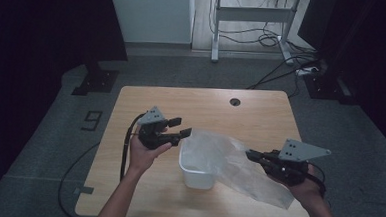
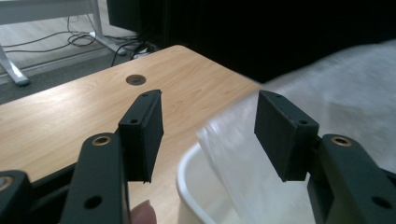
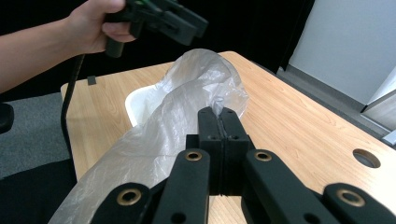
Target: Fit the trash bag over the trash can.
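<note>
**Lining the white bin with a clear plastic bag**

Clear plastic bag [image 1: 238, 166] lies draped over the small white bin [image 1: 196, 176] near the front of the table [image 1: 260, 117], its tail trailing toward the right hand. Judged thin, very light, limp and slippery; it will crumple and slide rather than hold shape. Best taken at the open rim, one layer per claw, to spread it over the bin's edge.

Right claw [image 3: 218, 114]: jaws fully together, pinching a fold of the bag.
Left claw [image 2: 208, 135]: jaws standing apart, holding nothing, hovering just above the bag's edge over the bin.
</note>
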`<state>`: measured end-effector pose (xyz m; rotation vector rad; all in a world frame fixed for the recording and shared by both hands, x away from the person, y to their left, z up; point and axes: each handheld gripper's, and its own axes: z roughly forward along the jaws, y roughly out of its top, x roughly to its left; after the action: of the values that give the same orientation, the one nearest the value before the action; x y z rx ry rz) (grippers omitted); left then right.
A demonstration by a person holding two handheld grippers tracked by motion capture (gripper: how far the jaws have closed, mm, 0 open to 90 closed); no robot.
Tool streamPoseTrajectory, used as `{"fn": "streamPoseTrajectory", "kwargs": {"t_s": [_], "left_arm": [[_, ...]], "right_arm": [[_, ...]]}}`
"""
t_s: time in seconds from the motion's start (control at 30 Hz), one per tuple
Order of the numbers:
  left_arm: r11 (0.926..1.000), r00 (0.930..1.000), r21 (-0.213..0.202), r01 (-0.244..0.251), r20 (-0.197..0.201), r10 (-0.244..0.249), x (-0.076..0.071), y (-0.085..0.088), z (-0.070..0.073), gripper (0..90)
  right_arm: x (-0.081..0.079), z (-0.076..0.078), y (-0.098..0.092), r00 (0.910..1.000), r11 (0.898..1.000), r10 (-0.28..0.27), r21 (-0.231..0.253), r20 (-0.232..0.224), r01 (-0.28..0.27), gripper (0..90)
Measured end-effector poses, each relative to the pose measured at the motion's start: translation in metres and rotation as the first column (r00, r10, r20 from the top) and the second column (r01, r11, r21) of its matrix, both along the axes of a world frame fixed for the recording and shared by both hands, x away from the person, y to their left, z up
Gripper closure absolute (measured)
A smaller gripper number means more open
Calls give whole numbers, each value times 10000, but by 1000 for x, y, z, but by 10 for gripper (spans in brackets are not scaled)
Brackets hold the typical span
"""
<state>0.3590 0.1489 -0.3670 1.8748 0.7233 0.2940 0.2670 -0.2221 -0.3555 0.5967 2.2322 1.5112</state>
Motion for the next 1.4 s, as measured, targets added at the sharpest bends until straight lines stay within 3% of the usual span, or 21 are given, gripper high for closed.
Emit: {"fn": "streamPoseTrajectory", "kwargs": {"t_s": [0.23, 0.3, 0.4, 0.53, 0.73, 0.93, 1.07, 1.17, 1.2, 1.23, 1.27, 1.3, 1.33, 1.4], "left_arm": [[9960, 10000, 896, 72, 27, -75, 21, -18, 5, 420], [9927, 10000, 1208, 20, 40, -25, 24, -23, 4, 424], [9878, 9995, 1522, 315, -40, -313, 22, -28, -2, 430], [9641, 9976, 2576, 649, 63, -689, 12, -37, -13, 454], [9464, 9955, 3095, 923, -88, -943, 3, -38, -25, 479], [9135, 9929, 3919, 1093, -1, -1187, -7, -41, -33, 488], [8989, 9924, 4252, 1057, 129, -1228, -11, -43, -35, 485], [9024, 9928, 4206, 940, 277, -1164, -13, -42, -34, 470], [9074, 9930, 4112, 867, 374, -1118, -14, -41, -32, 466], [9236, 9923, 3743, 825, 548, -1108, -18, -35, -26, 460], [9236, 9923, 3743, 825, 548, -1108, -18, -35, -26, 460], [9345, 9914, 3441, 908, 577, -1175, -20, -32, -22, 460], [9395, 9908, 3291, 951, 603, -1215, -22, -30, -19, 461], [9427, 9895, 3175, 1026, 646, -1294, -24, -29, -16, 461]], "right_arm": [[0, 0, 0, 10000, 10000, 28, -19, 23, -28, 889], [1, -1, 2, 10000, 10000, 68, -21, 38, -68, 889], [3, -1, 4, 10000, 10000, 58, -9, 50, -58, 888], [6, -1, 5, 10000, 10000, 36, -32, -5, -36, 887], [12, 0, 13, 10000, 9999, 9, -144, -93, -10, 887], [22, -2, 25, 9999, 9986, -27, -533, -109, 21, 886], [28, -6, 28, 9996, 9979, -117, -636, -271, 99, 885], [31, -8, 29, 9993, 9975, -177, -685, -343, 153, 885], [32, -8, 30, 9991, 9974, -179, -709, -375, 152, 885], [32, -8, 30, 9991, 9974, -183, -706, -386, 156, 885], [32, -8, 30, 9991, 9974, -183, -706, -386, 156, 885], [33, -8, 29, 9991, 9974, -149, -715, -397, 120, 885], [33, -8, 29, 9991, 9974, -134, -718, -407, 105, 885], [33, -8, 29, 9991, 9974, -123, -721, -417, 93, 884]]}}
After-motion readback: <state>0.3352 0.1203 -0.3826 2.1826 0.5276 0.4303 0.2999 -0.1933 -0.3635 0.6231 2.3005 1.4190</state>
